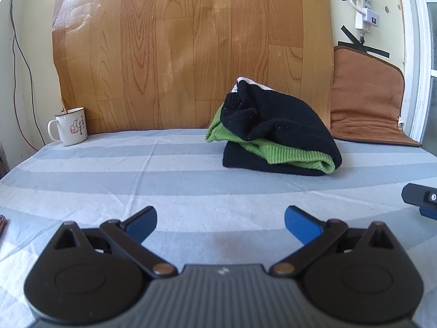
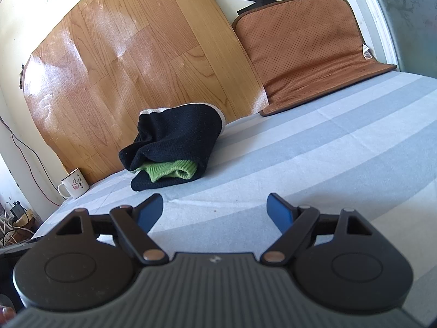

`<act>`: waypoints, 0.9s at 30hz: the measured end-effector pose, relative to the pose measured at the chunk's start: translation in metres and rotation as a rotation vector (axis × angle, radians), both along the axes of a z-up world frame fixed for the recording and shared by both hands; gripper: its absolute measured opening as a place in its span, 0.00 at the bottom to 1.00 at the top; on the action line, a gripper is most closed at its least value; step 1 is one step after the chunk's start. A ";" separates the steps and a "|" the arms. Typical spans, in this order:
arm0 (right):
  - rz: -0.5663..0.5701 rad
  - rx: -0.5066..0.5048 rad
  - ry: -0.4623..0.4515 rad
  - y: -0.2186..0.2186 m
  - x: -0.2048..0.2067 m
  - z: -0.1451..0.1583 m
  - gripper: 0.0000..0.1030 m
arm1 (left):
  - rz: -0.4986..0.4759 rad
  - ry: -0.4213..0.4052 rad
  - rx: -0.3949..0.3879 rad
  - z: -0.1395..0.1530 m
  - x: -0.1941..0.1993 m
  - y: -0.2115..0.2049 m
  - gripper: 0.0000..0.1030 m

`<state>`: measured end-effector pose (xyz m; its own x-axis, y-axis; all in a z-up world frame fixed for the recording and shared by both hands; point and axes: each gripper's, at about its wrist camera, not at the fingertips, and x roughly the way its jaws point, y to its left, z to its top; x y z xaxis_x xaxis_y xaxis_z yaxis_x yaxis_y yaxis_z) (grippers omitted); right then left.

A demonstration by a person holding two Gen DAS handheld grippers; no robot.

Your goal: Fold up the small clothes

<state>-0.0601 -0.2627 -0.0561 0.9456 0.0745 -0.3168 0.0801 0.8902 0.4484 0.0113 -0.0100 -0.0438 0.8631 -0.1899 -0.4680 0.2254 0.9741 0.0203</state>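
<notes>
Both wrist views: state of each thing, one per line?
Left claw: open, empty, above the sheet.
Right claw: open, empty, above the sheet.
Black garment: folded in a loose bundle, resting on the sheet by the wood panel.
Green garment: tucked inside the black one, edges sticking out.
Mug: upright on the sheet, something standing in it.
Brown mat: leaning on the wall, bottom edge on the sheet.

— Wide open striped sheet (image 1: 169, 180) ahead of the left gripper (image 1: 220, 222), jaws spread, nothing between them.

— Same for the right gripper (image 2: 215, 210). Only the folded clothes pile (image 2: 174, 147) ahead, well apart.

— Far edge blocked: wood-grain board (image 1: 191, 49) upright, brown mat (image 1: 366, 93) leaning right of the pile.

— Mug (image 1: 71, 126) tucked in the far left corner, clear passage between it and the pile.
</notes>
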 end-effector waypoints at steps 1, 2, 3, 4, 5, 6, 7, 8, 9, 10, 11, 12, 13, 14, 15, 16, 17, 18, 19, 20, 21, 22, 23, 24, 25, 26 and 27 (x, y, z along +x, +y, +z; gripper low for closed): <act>0.000 0.000 0.000 0.000 0.000 0.000 0.83 | 0.002 0.000 0.002 0.000 0.000 0.000 1.00; 0.000 0.000 0.000 0.000 0.000 0.000 0.83 | 0.004 -0.001 0.003 0.000 0.000 0.000 1.00; 0.000 0.000 0.000 0.000 0.000 0.000 0.83 | 0.004 -0.001 0.004 0.000 -0.001 -0.001 1.00; 0.000 0.000 0.000 0.000 0.000 0.000 0.83 | 0.004 -0.002 0.006 0.000 -0.001 -0.001 1.00; 0.000 0.000 0.000 0.000 0.000 0.000 0.83 | 0.005 -0.002 0.007 0.000 -0.001 -0.001 1.00; 0.000 0.000 0.000 0.000 0.000 0.000 0.83 | 0.005 -0.003 0.009 0.000 -0.001 -0.001 1.00; 0.000 0.000 0.000 0.000 0.000 0.000 0.83 | 0.005 -0.003 0.010 0.000 -0.001 -0.001 1.00; 0.000 0.000 0.000 0.000 0.000 0.000 0.83 | 0.006 -0.004 0.012 0.000 -0.001 -0.002 1.00; 0.000 0.000 0.000 0.000 0.000 0.000 0.83 | 0.006 -0.005 0.013 0.000 -0.002 -0.002 1.00; 0.000 0.000 0.000 0.000 0.000 0.000 0.83 | 0.006 -0.005 0.015 0.000 -0.001 -0.002 1.00; 0.000 0.000 0.000 0.000 0.000 0.000 0.83 | 0.006 -0.005 0.016 0.000 -0.001 -0.002 1.00; 0.000 0.000 0.000 0.000 0.000 0.000 0.83 | 0.007 -0.005 0.016 0.000 -0.001 -0.002 1.00; 0.000 0.000 0.000 0.000 0.000 0.000 0.83 | 0.008 -0.005 0.017 0.000 -0.001 -0.002 1.00; -0.001 0.000 0.000 0.000 0.000 0.000 0.83 | 0.009 -0.004 0.017 0.000 -0.001 -0.002 1.00; -0.001 0.000 0.000 0.000 0.000 0.000 0.83 | 0.010 -0.004 0.017 0.000 -0.001 -0.002 1.00; -0.001 0.000 0.000 0.001 0.000 0.000 0.83 | 0.010 -0.005 0.017 0.000 -0.001 -0.002 1.00; -0.001 0.000 0.000 0.001 0.000 0.000 0.83 | 0.010 -0.005 0.018 0.000 -0.001 -0.002 1.00; -0.002 0.000 0.000 0.001 0.000 0.000 0.83 | 0.009 -0.005 0.018 0.000 -0.001 -0.002 1.00; -0.002 0.000 0.000 0.001 0.000 0.000 0.83 | 0.008 -0.005 0.019 0.000 -0.001 -0.002 1.00; -0.002 0.000 0.000 0.001 0.000 0.000 0.83 | 0.008 -0.006 0.020 0.000 -0.001 -0.002 1.00; -0.002 0.000 0.000 0.001 0.000 0.000 0.83 | 0.007 -0.006 0.021 0.000 -0.001 -0.002 1.00; -0.002 0.000 0.000 0.001 0.000 0.000 0.83 | 0.006 -0.006 0.022 0.000 -0.001 -0.002 1.00; -0.002 0.000 0.000 0.001 0.000 0.000 0.83 | 0.006 -0.007 0.023 0.000 -0.001 -0.002 1.00; -0.003 0.000 0.000 0.001 0.000 0.000 0.83 | 0.005 -0.007 0.023 0.000 -0.001 -0.002 1.00; -0.002 0.000 0.000 0.001 0.000 0.000 0.83 | 0.006 -0.007 0.023 0.000 -0.001 -0.002 1.00; -0.003 0.000 0.000 0.001 0.000 0.000 0.83 | 0.006 -0.007 0.023 0.000 -0.001 -0.002 1.00; -0.002 0.001 0.000 0.001 0.000 0.000 0.83 | 0.007 -0.006 0.022 0.000 -0.001 -0.002 1.00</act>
<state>-0.0601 -0.2616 -0.0564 0.9458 0.0723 -0.3166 0.0822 0.8898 0.4489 0.0105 -0.0117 -0.0437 0.8672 -0.1736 -0.4667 0.2185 0.9749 0.0434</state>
